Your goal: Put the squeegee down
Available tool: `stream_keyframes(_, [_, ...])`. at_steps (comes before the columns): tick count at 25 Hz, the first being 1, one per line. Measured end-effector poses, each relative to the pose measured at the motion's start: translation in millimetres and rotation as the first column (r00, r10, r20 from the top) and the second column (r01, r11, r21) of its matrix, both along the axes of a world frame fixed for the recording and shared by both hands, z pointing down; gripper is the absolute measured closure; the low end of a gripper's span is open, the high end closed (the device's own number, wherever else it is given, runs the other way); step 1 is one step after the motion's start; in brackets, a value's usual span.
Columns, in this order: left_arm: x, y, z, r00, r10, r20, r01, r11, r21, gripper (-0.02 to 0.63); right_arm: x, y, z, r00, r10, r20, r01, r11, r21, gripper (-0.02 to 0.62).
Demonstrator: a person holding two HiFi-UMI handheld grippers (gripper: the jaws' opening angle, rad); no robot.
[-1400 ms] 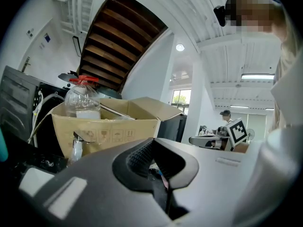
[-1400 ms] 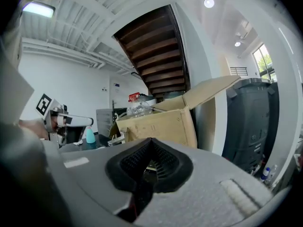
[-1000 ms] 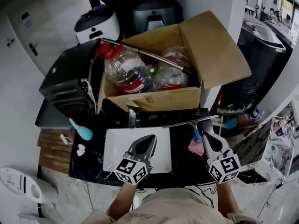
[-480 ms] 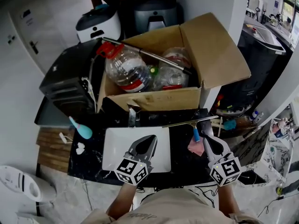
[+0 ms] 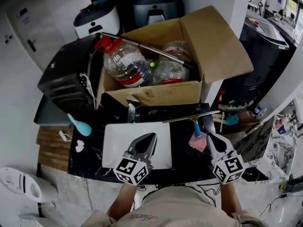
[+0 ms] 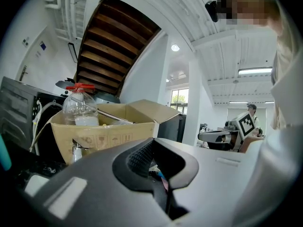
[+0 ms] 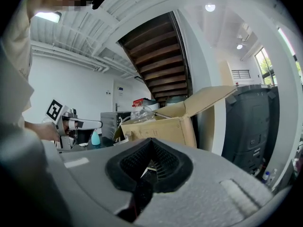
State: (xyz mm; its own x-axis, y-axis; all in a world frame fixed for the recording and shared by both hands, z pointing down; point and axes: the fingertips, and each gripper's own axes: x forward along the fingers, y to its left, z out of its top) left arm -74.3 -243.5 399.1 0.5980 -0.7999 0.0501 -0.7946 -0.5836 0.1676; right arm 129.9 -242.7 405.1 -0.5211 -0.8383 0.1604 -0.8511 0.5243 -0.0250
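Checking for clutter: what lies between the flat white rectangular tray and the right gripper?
Head view: bare black counter, then a crumpled pink cloth beside the right gripper.

open cardboard box [image 5: 156, 93] holding plastic bottles [image 5: 124, 63] at twelve o'clock; white board [image 5: 116, 138] on the table; teal bottle [image 5: 81, 125] at nine.

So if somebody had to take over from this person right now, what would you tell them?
Left tool: shut, empty, over the white tray.
Right tool: shut, nothing in it, by the pink cloth.
Squeegee: lying on the black counter in front of the cardboard box. Its blue handle points toward the right tool and looks free of it.
Done: the squeegee appears to be set down.
Left: probably nothing but drawing the right tool back; check that the handle is truly loose.
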Motion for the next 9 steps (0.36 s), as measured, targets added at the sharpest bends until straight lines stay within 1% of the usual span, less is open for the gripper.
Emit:
stream_keyframes(5, [-0.7, 1.9, 2.8, 1.0, -0.01, -0.003, 0.01, 1.0, -0.006, 0.591, 7.2, 3.1, 1.3, 1.0, 0.02, -0.009, -0.019, 1.0, 0.009, 0.594])
stream_keyframes(9, [-4.3, 2.5, 3.6, 0.999, -0.038, -0.017, 0.037, 0.999, -0.007, 0.592, 11.8, 2.2, 3.0, 1.0, 0.023, -0.018, -0.023, 1.0, 0.007, 0.594])
